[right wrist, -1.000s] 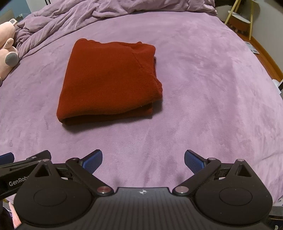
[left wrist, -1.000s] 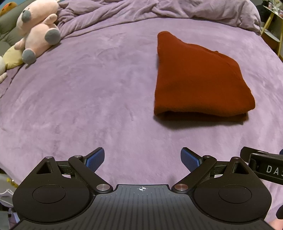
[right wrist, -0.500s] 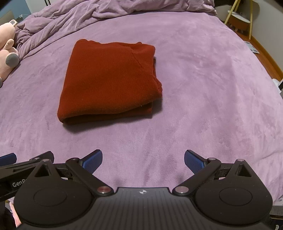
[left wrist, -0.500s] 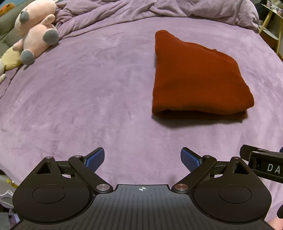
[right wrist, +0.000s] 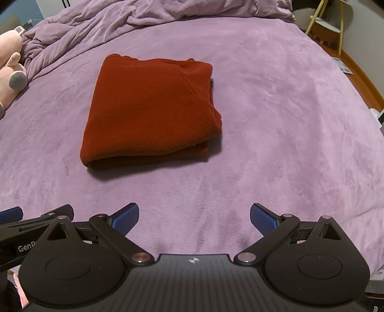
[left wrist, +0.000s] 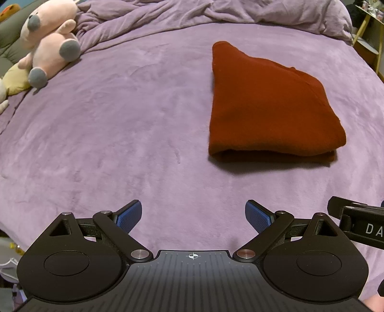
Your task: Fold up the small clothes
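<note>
A rust-red garment (left wrist: 268,108) lies folded into a thick rectangle on the purple bedspread (left wrist: 120,120); it also shows in the right wrist view (right wrist: 151,112). My left gripper (left wrist: 193,214) is open and empty, held above the bedspread near its front edge, short of the garment and to its left. My right gripper (right wrist: 194,217) is open and empty, also short of the garment and to its right. Part of the right gripper shows at the right edge of the left wrist view (left wrist: 360,223).
A pink plush toy (left wrist: 50,43) lies at the far left of the bed, also seen in the right wrist view (right wrist: 10,69). A rumpled purple duvet (left wrist: 192,12) is piled along the far side. A yellow-legged stand (right wrist: 328,21) and wooden floor lie beyond the right edge.
Both grippers have drifted slightly, so the garment sits a little differently in each view. The garment has not moved and both grippers stay open.
</note>
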The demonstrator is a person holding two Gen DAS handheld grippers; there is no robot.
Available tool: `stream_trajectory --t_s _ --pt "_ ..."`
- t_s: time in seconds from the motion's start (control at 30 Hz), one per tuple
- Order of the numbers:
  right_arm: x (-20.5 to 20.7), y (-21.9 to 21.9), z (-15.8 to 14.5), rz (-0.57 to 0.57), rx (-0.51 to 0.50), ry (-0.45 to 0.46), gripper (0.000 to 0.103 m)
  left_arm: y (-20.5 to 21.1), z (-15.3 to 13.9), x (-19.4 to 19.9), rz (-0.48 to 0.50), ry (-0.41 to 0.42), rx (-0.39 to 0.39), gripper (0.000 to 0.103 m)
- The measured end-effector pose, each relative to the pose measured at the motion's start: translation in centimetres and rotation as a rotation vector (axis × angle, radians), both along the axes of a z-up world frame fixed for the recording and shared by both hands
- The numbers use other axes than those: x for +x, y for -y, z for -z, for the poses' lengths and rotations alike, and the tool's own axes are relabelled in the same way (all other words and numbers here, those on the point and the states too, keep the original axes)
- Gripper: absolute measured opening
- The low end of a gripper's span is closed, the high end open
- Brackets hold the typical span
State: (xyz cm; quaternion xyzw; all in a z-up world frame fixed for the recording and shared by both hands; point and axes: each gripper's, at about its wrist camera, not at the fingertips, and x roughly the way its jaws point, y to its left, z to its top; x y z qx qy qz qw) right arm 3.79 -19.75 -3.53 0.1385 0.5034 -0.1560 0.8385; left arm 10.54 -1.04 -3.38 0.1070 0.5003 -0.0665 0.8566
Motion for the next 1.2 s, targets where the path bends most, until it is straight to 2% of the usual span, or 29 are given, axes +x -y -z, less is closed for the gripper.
stream_trajectory --t_s 1.2 --pt "-0.02 -0.21 -0.05 -0.009 0.006 -0.002 0.099 -0.63 -0.11 0.27 -0.008 -0.022 -0.020 0.097"
